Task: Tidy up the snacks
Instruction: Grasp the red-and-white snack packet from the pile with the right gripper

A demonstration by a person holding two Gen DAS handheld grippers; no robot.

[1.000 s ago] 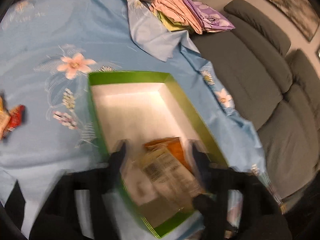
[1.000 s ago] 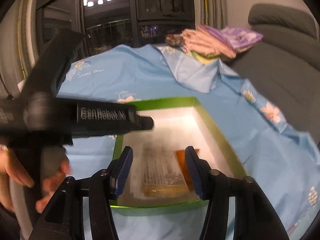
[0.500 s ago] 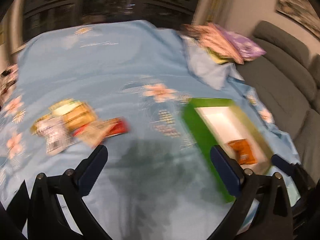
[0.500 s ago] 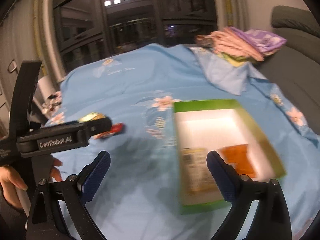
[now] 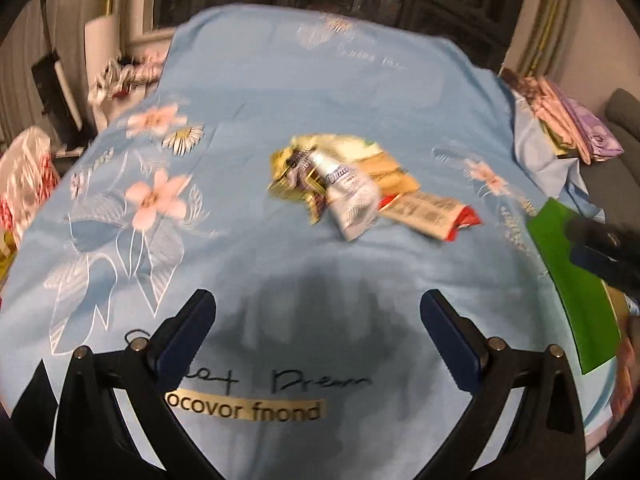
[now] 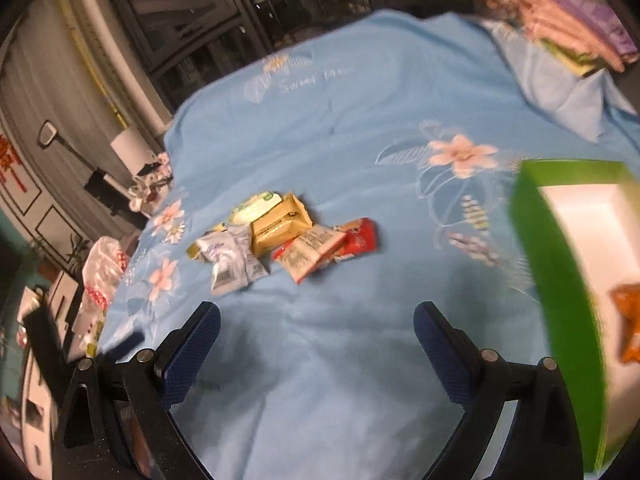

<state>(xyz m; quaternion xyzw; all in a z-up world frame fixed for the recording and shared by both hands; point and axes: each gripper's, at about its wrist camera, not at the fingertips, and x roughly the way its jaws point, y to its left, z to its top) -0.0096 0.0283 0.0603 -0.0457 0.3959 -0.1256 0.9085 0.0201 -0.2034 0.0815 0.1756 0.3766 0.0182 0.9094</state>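
We have swung both empty, wide-open grippers, left gripper (image 5: pixel 318 312) and right gripper (image 6: pixel 316 326), away from the green box (image 6: pixel 560 300) toward the snack pile (image 6: pixel 280 236) at mid-frame for another pickup.

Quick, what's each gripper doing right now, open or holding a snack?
Left gripper: open, nothing between its fingers.
Right gripper: open, nothing between its fingers.

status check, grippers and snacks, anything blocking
Left gripper and right gripper open, empty. Loose pile of foil snack packets on the blue floral cloth; green cardboard box alongside holds an orange packet. Path clear.
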